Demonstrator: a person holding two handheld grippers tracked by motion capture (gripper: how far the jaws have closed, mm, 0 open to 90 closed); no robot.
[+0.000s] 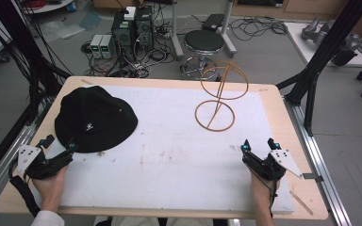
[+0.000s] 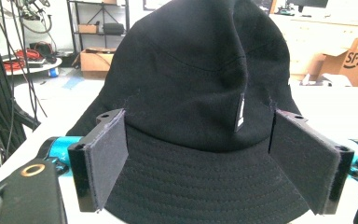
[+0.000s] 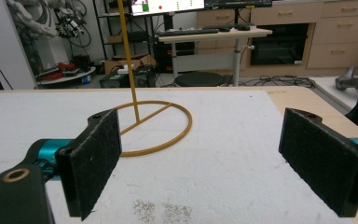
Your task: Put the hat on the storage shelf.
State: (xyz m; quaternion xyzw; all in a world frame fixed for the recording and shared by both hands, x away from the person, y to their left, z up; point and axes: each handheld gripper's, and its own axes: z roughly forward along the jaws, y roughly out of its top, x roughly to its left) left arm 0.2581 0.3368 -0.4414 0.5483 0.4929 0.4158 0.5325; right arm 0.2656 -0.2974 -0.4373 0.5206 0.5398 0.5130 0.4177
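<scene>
At the left of the high view, the left gripper (image 1: 59, 145) sits at the near-left corner of the white board (image 1: 169, 155), held in the person's left hand (image 1: 52, 186). Its jaws stand wide apart with nothing pressed between the pads. The black bucket hat (image 1: 95, 117) lies crown up right ahead of them, its near brim just at the jaw tips. In the left gripper view the hat (image 2: 200, 93) rises straight in front of that gripper (image 2: 214, 163), and its stitched brim reaches into the gap between the two pads; whether the brim touches either pad I cannot tell. A small white logo marks the hat on the side that faces the jaws.

Further right, the wire hat stand (image 1: 219, 96) is upright on the far half of the board: a flat ring at the base, a slanted stem, and an upper loop. It is well apart from the hat and from both grippers.

At the right, the right gripper (image 1: 258, 145) rests near the board's near-right corner in the person's right hand (image 1: 264, 188), jaws spread and empty. In the right gripper view the stand's base ring (image 3: 154, 126) lies ahead of that gripper (image 3: 205, 163) and a little to the left of its midline, with bare board between.
</scene>
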